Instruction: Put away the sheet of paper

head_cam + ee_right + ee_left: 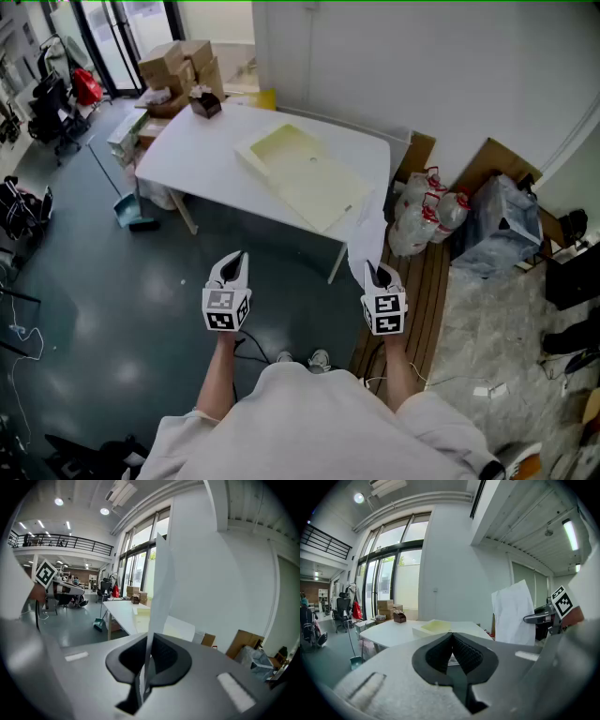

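The left gripper [236, 261] hangs at the person's left, well short of the table [206, 150]. Its ribbed black pads meet at the tips with nothing between them.

Ahead stands the table: white, smooth, matt, with rounded corners. Toward its far right corner lies a pale yellow folder [305, 173], flat and rectangular, stiff-looking like plastic or card, set askew to the edges. A small brown box [205, 103] sits at the far left corner.

The right gripper [149, 641] is clamped on the bottom edge of the sheet [513, 613]. The sheet is thin, plain and white. It stands upright from the jaws with a slight bow, and in the right gripper view it shows edge-on. It is in the air beside the near right corner of the table, touching nothing else.

Right of the table, clear plastic bags [427, 211] of bottles lean by the wall.

The step in hand looks like the carry: the sheet is picked up but not yet stowed. The folder seems the likely place for it, though that is a guess. The next move calls for stepping up to the table and tipping the sheet flat. The free left gripper would probably have to steady or open the folder, since paper this limp will buckle if pushed from one edge.
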Demonstrator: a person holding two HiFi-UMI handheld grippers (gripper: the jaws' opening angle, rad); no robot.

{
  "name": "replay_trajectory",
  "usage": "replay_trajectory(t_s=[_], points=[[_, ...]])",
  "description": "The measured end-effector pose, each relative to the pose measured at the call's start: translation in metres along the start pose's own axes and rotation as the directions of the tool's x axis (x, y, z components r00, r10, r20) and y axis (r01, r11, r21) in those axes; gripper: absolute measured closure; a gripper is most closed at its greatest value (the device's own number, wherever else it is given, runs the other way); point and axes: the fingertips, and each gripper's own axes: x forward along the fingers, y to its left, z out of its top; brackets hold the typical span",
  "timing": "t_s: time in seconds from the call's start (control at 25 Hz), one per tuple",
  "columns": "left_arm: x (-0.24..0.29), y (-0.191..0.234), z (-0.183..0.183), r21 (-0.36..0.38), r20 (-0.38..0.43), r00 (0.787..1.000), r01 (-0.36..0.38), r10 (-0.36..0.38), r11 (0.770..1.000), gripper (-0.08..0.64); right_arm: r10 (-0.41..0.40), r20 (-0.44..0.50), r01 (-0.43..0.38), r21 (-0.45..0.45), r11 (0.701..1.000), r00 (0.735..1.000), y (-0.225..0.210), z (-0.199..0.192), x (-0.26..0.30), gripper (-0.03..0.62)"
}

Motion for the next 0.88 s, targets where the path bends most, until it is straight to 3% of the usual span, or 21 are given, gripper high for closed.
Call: replay_trajectory(t_s=[0.88], points=[[0.013, -0.038, 0.001, 0.007, -0.001, 0.999, -0.038, 0.038, 0.999, 0.56, 0.062, 0.017, -0.062, 0.006, 0.998, 0.998, -0.029, -0.009, 0.004, 0.591]])
